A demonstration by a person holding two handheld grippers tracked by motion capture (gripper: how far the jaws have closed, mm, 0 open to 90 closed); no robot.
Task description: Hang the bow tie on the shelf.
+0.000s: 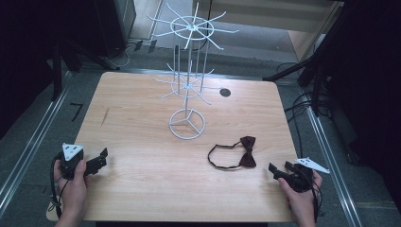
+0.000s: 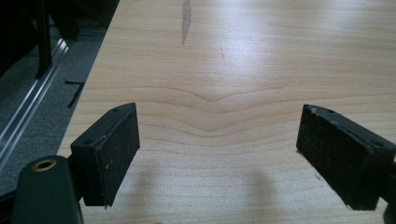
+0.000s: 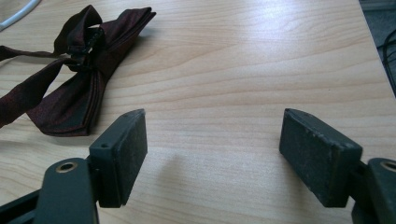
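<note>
A: Maroon bow tie (image 1: 247,151) lies flat on the table (image 1: 142,189), right of the white wire rack (image 1: 187,80), its strap looped leftward.

B: And the grippers?

A: Right gripper (image 1: 278,171) just beside the bow, jaws released, nothing between. Left gripper (image 1: 98,161) well apart, seemingly hovering, jaws wide, empty.

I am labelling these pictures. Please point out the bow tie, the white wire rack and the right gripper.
bow tie (image 1: 247,152), high view, on its bow.
white wire rack (image 1: 187,124), high view, on its base ring.
right gripper (image 3: 212,156), right gripper view, between its open jaws.
</note>
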